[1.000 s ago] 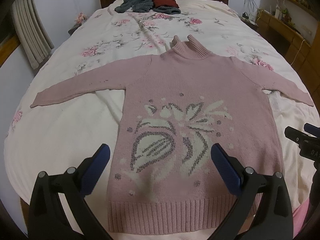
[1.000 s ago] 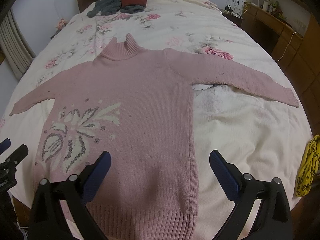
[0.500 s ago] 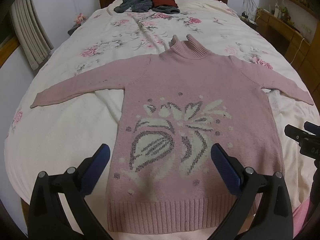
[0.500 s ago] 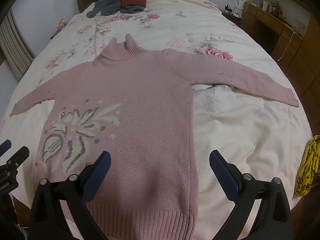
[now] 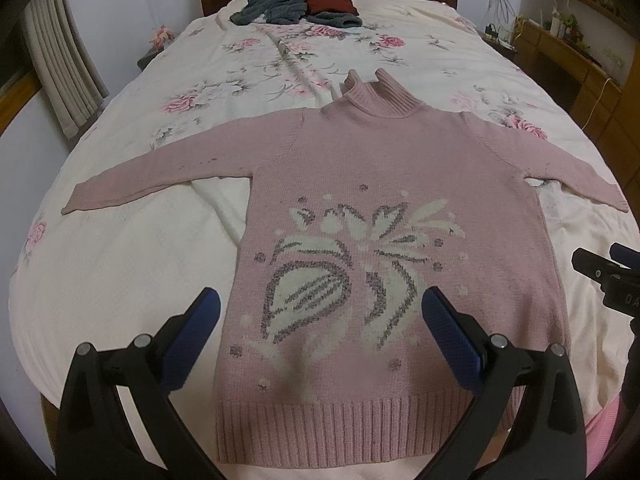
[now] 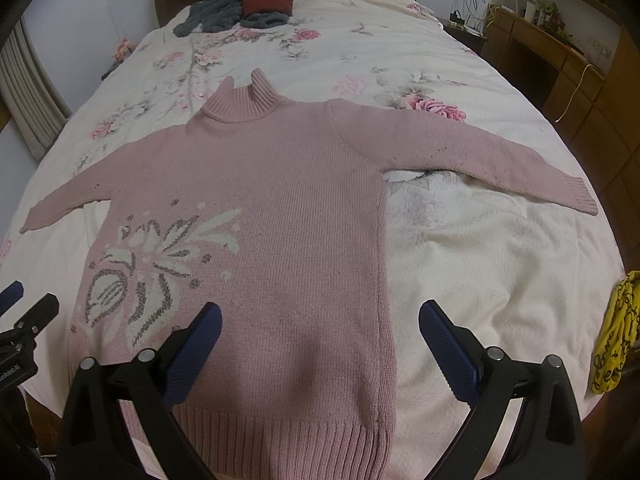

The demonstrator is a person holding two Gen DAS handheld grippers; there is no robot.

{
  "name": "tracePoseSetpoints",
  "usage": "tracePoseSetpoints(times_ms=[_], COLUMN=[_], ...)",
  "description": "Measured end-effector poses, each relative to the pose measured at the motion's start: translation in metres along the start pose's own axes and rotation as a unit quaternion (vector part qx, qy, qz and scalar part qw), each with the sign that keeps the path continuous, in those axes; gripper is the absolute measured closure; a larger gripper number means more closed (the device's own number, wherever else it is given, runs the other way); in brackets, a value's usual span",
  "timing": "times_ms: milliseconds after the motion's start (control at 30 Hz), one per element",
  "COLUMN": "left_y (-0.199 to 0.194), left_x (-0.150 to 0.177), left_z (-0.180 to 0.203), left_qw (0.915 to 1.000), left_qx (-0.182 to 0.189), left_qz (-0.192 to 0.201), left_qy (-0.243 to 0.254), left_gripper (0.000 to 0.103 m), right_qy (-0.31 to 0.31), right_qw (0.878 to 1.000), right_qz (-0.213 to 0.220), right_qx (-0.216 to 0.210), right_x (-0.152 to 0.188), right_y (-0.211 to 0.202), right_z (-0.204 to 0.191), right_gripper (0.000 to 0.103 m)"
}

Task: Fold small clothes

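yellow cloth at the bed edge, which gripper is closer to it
Right. The right gripper hovers open over the sweater's hem corner, with the yellow cloth just off to its right. The left gripper is farther left, over the sweater's flower pattern.

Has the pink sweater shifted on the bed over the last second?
No. The pink sweater lies flat, sleeves spread, its collar at the same spot against the floral bedspread print in both views.

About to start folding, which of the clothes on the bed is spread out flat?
The pink sweater, sleeves out, near the foot. The grey and red clothes lie heaped by the headboard.
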State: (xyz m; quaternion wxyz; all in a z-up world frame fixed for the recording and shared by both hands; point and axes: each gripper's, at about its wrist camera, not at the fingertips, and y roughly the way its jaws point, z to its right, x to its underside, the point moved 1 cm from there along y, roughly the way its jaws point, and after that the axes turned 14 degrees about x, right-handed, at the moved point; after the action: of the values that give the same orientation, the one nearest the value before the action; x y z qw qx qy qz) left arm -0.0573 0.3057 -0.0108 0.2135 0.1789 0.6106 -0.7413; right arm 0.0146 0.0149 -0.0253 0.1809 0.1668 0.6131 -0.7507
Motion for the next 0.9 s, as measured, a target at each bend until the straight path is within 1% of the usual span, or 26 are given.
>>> tracePoseSetpoints(times_ms=[33, 100, 200, 267, 300, 400, 500, 533, 600, 667, 700, 767, 833, 867, 900], left_y=[0.001, 0.008, 0.025, 0.04, 0.045, 0.065, 0.088, 0.094, 0.109, 0.123, 0.129, 0.141, 0.15, 0.156, 0.16], left_x=[0.0, 0.001, 0.0, -0.005, -0.009, -0.028, -0.057, -0.066, -0.087, -0.108, -0.116, -0.131, -0.142, -0.147, -0.151], left_z=[0.0, -0.004, -0.008, -0.005, -0.002, 0.014, 0.038, 0.047, 0.067, 0.088, 0.099, 0.118, 0.131, 0.138, 0.144], left_qw=[1.0, 0.9999, 0.9996, 0.9993, 0.9993, 0.9994, 0.9993, 0.9991, 0.9988, 0.9986, 0.9984, 0.9982, 0.9979, 0.9977, 0.9977], left_qx=[0.003, -0.004, -0.011, -0.01, -0.008, 0.008, 0.027, 0.035, 0.046, 0.051, 0.053, 0.052, 0.056, 0.059, 0.06], left_qz=[0.0, -0.008, -0.023, -0.032, -0.034, -0.034, -0.025, -0.023, -0.014, -0.009, -0.005, 0.001, 0.001, 0.0, -0.001], left_qy=[-0.002, -0.008, -0.015, -0.014, -0.012, -0.004, 0.0, 0.001, 0.004, 0.013, 0.019, 0.03, 0.032, 0.032, 0.033], left_gripper=[0.003, 0.003, 0.003, 0.003, 0.003, 0.003, 0.003, 0.003, 0.003, 0.003, 0.003, 0.003, 0.003, 0.003, 0.003], right_qy=[0.0, 0.0, 0.009, 0.02, 0.025, 0.055, 0.106, 0.133, 0.175, 0.227, 0.254, 0.285, 0.325, 0.336, 0.35], right_qw=[1.0, 1.0, 0.999, 0.999, 0.999, 0.998, 0.993, 0.989, 0.981, 0.968, 0.96, 0.949, 0.933, 0.928, 0.923], right_qz=[0.002, 0.005, -0.018, -0.032, -0.034, -0.04, -0.054, -0.065, -0.079, -0.099, -0.112, -0.131, -0.153, -0.157, -0.161], right_qx=[-0.002, -0.01, -0.042, -0.038, -0.031, -0.01, 0.008, 0.018, 0.025, 0.034, 0.034, 0.036, 0.031, 0.025, 0.016], right_x=[0.0, 0.0, -0.002, -0.007, -0.01, -0.024, -0.043, -0.051, -0.063, -0.074, -0.079, -0.084, -0.083, -0.083, -0.081], right_y=[0.001, 0.004, 0.021, 0.037, 0.043, 0.063, 0.092, 0.106, 0.127, 0.152, 0.169, 0.191, 0.216, 0.221, 0.229], right_z=[0.0, 0.001, 0.01, 0.028, 0.038, 0.086, 0.15, 0.181, 0.224, 0.277, 0.307, 0.34, 0.377, 0.385, 0.394], right_gripper=[0.004, 0.004, 0.004, 0.004, 0.004, 0.004, 0.004, 0.004, 0.004, 0.004, 0.004, 0.004, 0.006, 0.009, 0.01])
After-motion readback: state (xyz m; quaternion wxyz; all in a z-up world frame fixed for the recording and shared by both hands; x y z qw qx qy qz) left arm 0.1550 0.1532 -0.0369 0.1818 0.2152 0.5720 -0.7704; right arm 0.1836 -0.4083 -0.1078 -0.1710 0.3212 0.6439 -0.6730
